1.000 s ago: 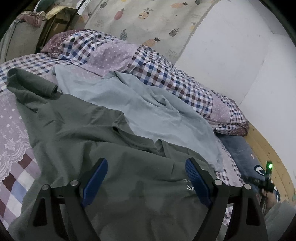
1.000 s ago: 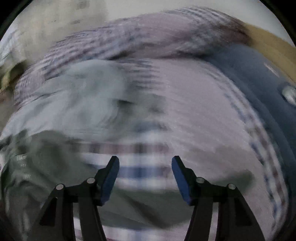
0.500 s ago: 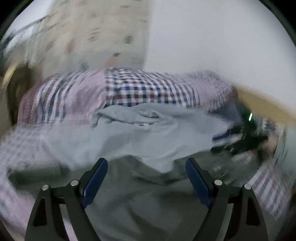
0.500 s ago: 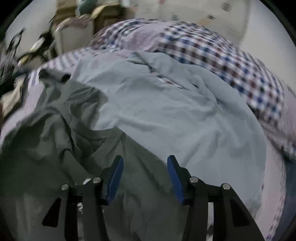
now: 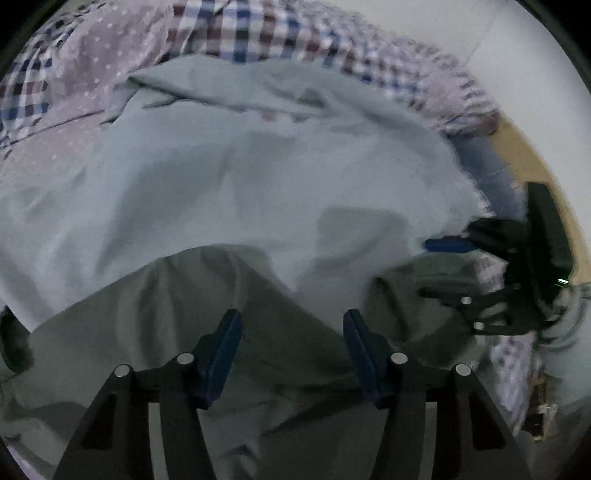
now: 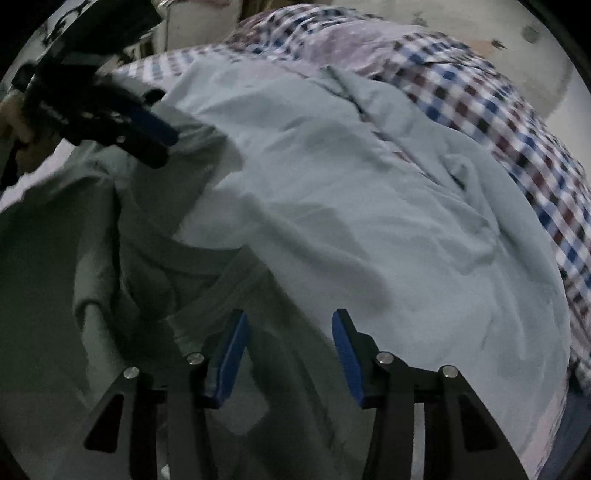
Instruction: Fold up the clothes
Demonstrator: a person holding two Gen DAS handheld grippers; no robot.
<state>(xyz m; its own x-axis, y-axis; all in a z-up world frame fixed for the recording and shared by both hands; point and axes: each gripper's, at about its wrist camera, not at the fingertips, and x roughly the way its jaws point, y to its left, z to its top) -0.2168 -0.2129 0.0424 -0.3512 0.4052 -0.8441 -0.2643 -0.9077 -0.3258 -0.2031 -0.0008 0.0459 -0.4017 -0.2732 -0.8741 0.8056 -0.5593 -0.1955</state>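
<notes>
Both tongs, left [image 5: 291,350] and right [image 6: 288,354], have closed in low over the green shirt [image 5: 177,302] on the bed [image 5: 258,33], jaws apart, gripping nothing. Soft, limp fabric; pinch at its edges.

A dark green shirt [image 5: 184,302] is lying over a pale blue-grey shirt [image 5: 240,166]. The quilt [image 5: 258,33] at the bed's far edge is showing blue, maroon and white checks beside lilac white-dotted patches. Both tongs are wearing blue pads [image 6: 231,354] on black frames.
</notes>
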